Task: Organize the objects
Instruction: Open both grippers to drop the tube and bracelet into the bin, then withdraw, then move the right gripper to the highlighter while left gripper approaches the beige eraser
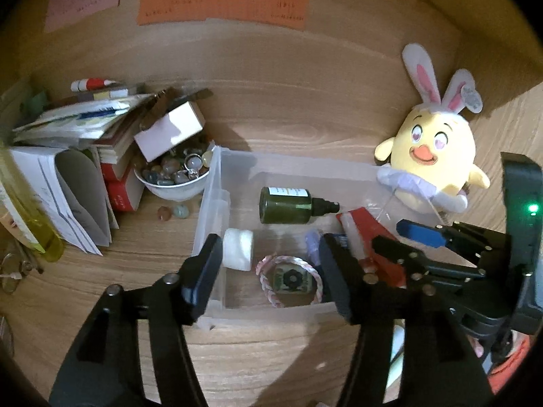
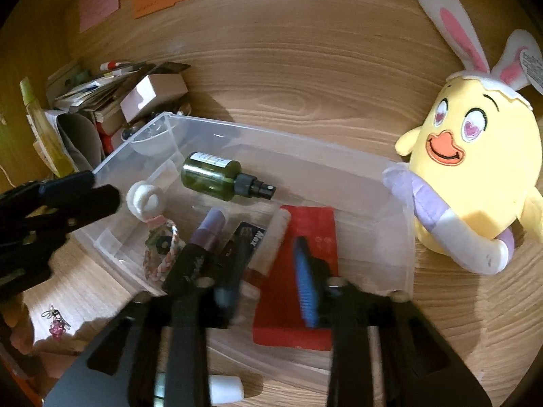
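While both grippers hover over the clear plastic storage bin point(image 2: 400, 237) on the wooden counter point(image 1: 305, 129), its contents show the sorting underway — a dark green spray bottle point(image 2: 212, 176) lies on its side beside a red flat card point(image 2: 305, 237), a braided pink-and-white bracelet point(image 1: 288, 279) and a white round jar point(image 1: 237, 249). The left gripper point(image 1: 268, 268) stands open and empty above the bin's near wall; the right gripper point(image 2: 251, 268) is parted too, nothing pinched — likely just after a drop. A yellow plush chick with rabbit ears point(image 2: 475, 156) rests against the bin's outer wall.
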